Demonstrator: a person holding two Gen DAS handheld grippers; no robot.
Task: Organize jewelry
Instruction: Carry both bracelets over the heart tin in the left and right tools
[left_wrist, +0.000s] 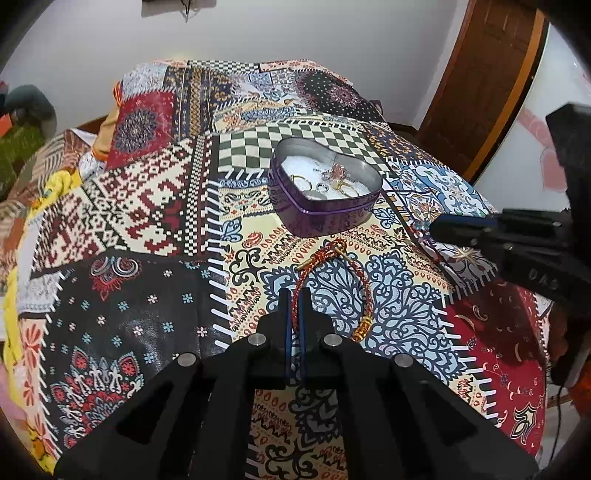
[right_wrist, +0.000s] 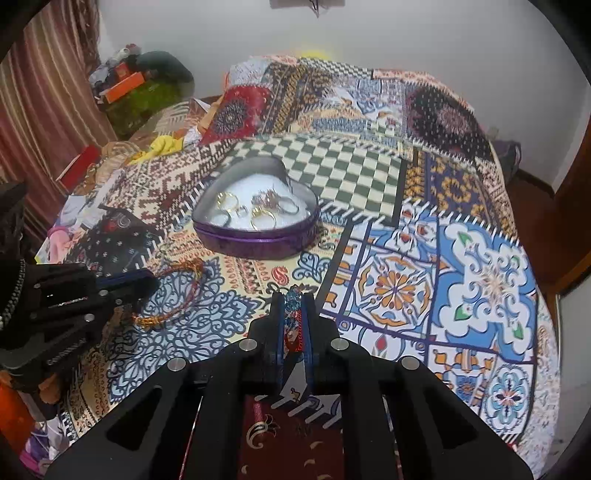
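Patchwork bedspread (left_wrist: 147, 206) carries everything. Heart-shaped purple tin (left_wrist: 325, 218) sits open near the middle of the bed, on the seam below the green checked patch; its white lining holds several gold and silver rings (right_wrist: 258, 212).

Left wrist view: left gripper (left_wrist: 294, 295) has its 2 fingers drawn together on the red-and-gold cord bracelet (left_wrist: 325, 284), gripping the loop's left side. The loop lies on the blue scroll patch just in front of the tin, gold clasp end toward the tin, gold beads at its near right. The right gripper enters from the right edge of this view, tip over the bedspread right of the tin; its grip cannot be read from here.

Right wrist view: right gripper (right_wrist: 294, 295) has its fingers closed on a small blue-and-red beaded piece (right_wrist: 293, 317), blue beads poking past the fingertips. The left view shows only a trace of this piece. The bracelet appears at left, the left gripper on it.
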